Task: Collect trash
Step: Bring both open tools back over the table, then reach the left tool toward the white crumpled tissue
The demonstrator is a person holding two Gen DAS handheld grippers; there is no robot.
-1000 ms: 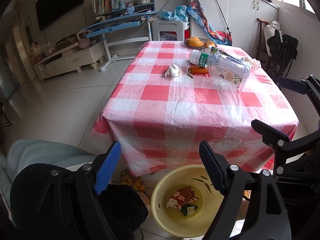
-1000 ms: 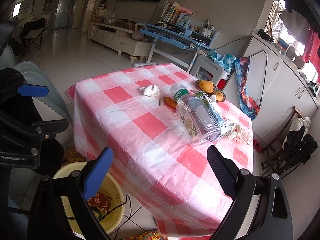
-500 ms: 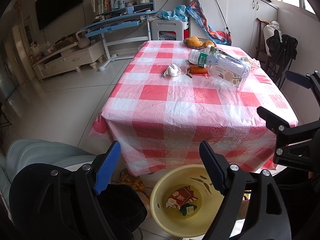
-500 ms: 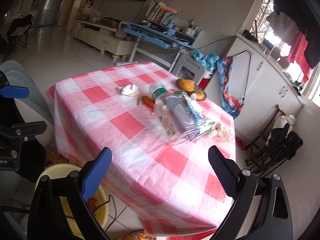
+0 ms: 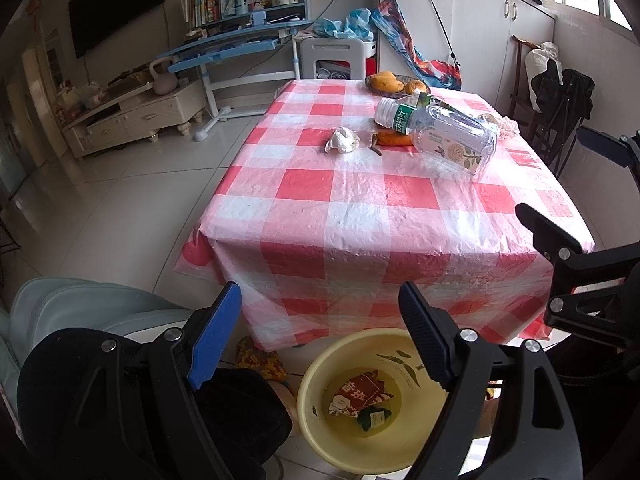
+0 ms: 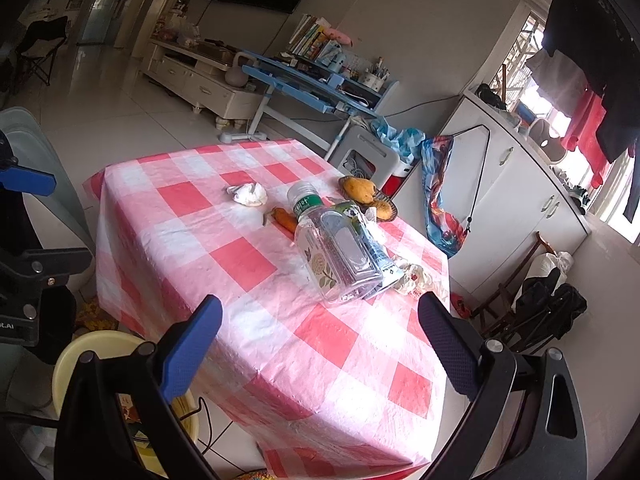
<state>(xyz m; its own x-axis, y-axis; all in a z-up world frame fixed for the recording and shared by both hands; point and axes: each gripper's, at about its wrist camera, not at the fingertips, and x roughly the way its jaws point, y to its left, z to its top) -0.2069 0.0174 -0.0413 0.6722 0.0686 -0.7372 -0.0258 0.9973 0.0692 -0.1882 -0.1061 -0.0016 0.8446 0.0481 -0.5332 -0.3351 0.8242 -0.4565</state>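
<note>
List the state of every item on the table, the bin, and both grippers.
Plastic bottle: lying on its side, capped.
White wad: crumpled, on the table.
Orange peel: beside the bottle.
Crumpled wrapper: by the bottle's base.
Yellow bin: open, wrappers inside.
Left gripper: open, empty.
Right gripper: open, empty.

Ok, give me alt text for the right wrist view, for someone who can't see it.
An open hand-held gripper points at a pink checked table holding a clear bottle on its side, a tissue, a carrot and a fruit basket. A yellow basin sits on the floor at lower left.
</note>
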